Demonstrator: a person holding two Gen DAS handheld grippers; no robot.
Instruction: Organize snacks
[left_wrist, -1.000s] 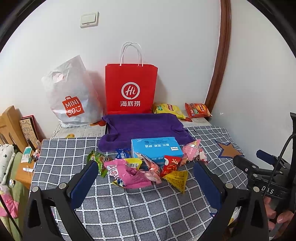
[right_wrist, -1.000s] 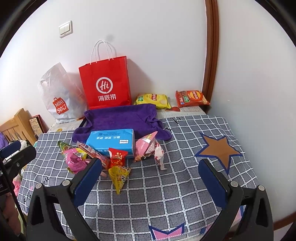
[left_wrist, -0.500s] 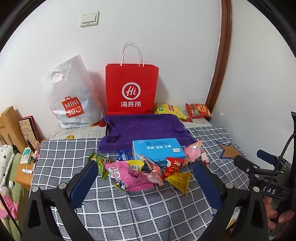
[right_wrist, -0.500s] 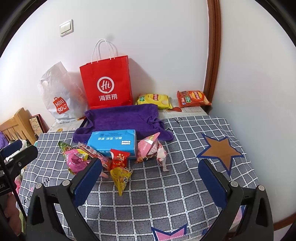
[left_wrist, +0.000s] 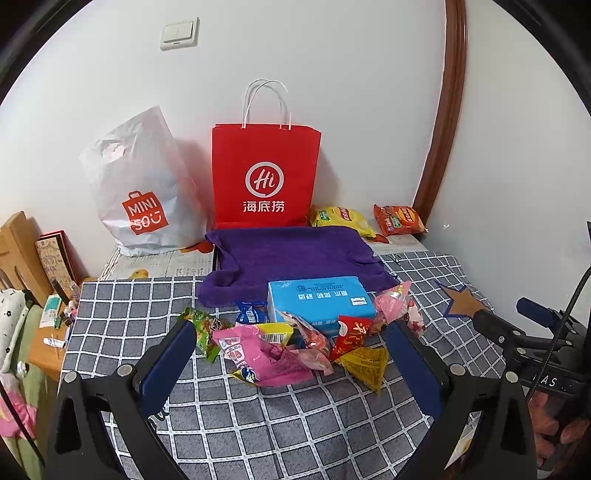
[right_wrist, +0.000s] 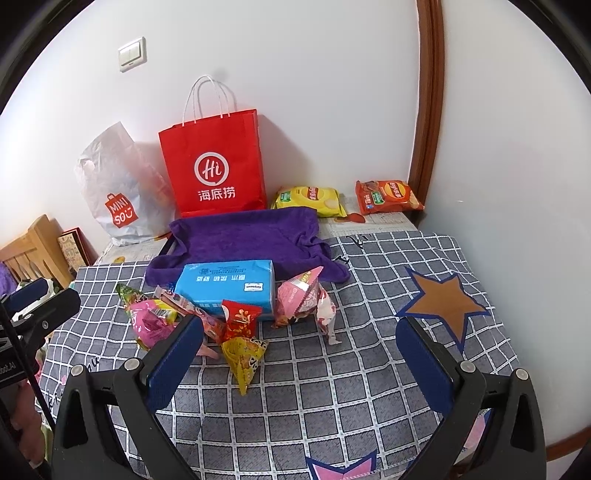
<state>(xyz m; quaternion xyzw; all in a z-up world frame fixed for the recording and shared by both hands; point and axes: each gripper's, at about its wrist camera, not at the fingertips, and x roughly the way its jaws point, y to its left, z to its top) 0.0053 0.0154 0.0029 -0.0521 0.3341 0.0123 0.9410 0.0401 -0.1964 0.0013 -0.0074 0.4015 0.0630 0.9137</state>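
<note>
A heap of small snack packets (left_wrist: 291, 347) lies on the grey checked tablecloth (left_wrist: 258, 424), bunched against the near side of a light blue box (left_wrist: 319, 301): a pink packet (left_wrist: 258, 354) at the front, a green one (left_wrist: 203, 328) at the left edge, a red one (left_wrist: 351, 332) and a yellow triangular one (left_wrist: 365, 363) toward the right, and a pink-and-white pair (right_wrist: 306, 299) leaning beside the box. Nothing is sorted yet. Behind the box a purple towel (left_wrist: 291, 254) is draped over what appears to be a tray, judged to be the landing spot for the snacks. Farther back a red paper bag (left_wrist: 264, 177) and a white plastic bag (left_wrist: 144, 192) stand against the wall, with a yellow chip bag (right_wrist: 310, 199) and an orange chip bag (right_wrist: 388, 197) lying flat in the corner, well apart from the heap. The left gripper (left_wrist: 291, 373) hovers low over the cloth just short of the pile, jaws spread wide and empty, framing the pink packet as a likely first pick. The right gripper (right_wrist: 299, 362) hangs likewise wide and empty, offset toward the bare cloth by the brown star (right_wrist: 443, 302), the yellow triangle near its left finger.
</note>
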